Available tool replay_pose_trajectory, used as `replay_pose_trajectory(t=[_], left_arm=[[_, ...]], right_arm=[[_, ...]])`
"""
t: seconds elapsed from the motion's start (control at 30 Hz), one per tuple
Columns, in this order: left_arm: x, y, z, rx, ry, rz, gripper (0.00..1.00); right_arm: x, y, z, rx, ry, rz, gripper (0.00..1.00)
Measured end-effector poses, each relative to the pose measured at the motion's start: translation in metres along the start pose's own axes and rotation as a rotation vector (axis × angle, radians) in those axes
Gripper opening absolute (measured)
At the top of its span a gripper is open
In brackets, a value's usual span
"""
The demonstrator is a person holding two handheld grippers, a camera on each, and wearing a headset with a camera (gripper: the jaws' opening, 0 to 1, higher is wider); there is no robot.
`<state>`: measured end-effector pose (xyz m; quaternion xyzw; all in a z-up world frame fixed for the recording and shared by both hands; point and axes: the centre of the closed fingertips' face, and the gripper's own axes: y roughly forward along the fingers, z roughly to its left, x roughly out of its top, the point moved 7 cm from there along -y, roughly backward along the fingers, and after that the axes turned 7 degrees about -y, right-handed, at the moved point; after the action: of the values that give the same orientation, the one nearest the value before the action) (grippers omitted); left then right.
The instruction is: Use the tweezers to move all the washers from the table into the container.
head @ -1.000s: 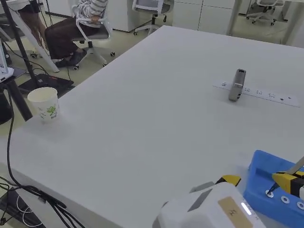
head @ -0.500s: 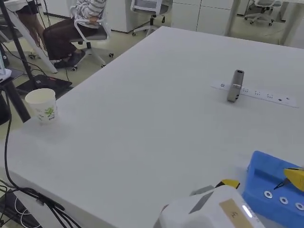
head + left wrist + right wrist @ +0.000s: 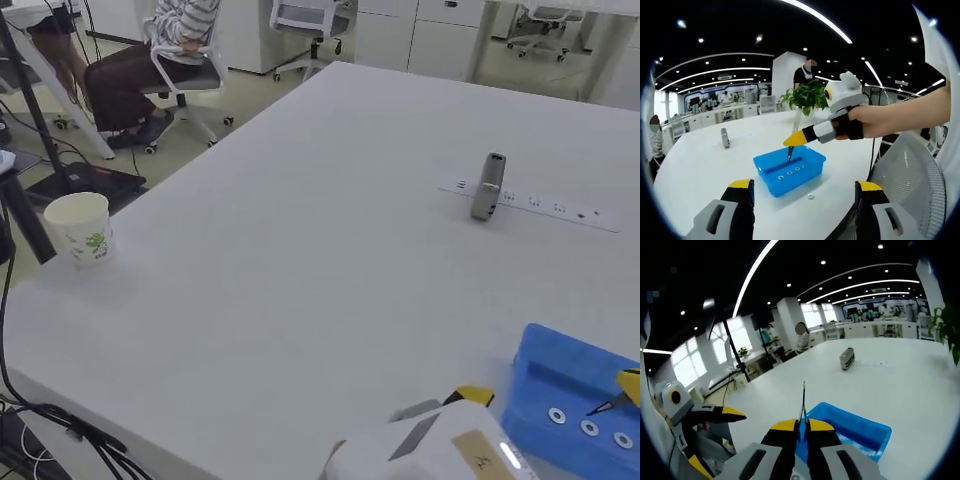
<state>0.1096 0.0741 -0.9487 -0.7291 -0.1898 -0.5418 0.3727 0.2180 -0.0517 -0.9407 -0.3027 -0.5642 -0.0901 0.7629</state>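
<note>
The blue container [image 3: 560,375] sits at the table's near right with three washers [image 3: 589,428] showing in it. In the left gripper view the container [image 3: 771,178] holds several washers [image 3: 789,173], and one washer [image 3: 811,196] lies on the table just in front of it. My right gripper [image 3: 802,427] is shut on the tweezers [image 3: 803,397], whose tip [image 3: 789,159] hangs just above the container's inside. My left gripper [image 3: 802,195] stands open with nothing between its jaws, near the table's front edge [image 3: 470,398].
A paper cup [image 3: 82,228] stands near the table's left edge. A grey device [image 3: 487,186] lies on a white strip [image 3: 545,206] at the far right. A person sits on an office chair [image 3: 185,70] beyond the table.
The right gripper and tweezers have drawn back to the right, away from the washers in the container. The head camera has shifted slightly.
</note>
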Motion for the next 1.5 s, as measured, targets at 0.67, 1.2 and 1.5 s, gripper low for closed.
replay_pose_trajectory(t=[0.67, 1.2, 1.5], left_arm=[[0.0, -0.001, 0.0, -0.001, 0.0, -0.002, 0.84], [0.0, 0.0, -0.001, -0.009, -0.001, 0.0, 0.84], [0.005, -0.001, -0.003, -0.026, -0.024, -0.042, 0.85]], right_arm=[[-0.042, -0.007, 0.021, 0.02, 0.073, 0.07, 0.03], [-0.069, -0.004, 0.023, 0.009, 0.046, 0.16, 0.04], [-0.069, -0.001, 0.031, 0.039, -0.091, 0.198, 0.04]])
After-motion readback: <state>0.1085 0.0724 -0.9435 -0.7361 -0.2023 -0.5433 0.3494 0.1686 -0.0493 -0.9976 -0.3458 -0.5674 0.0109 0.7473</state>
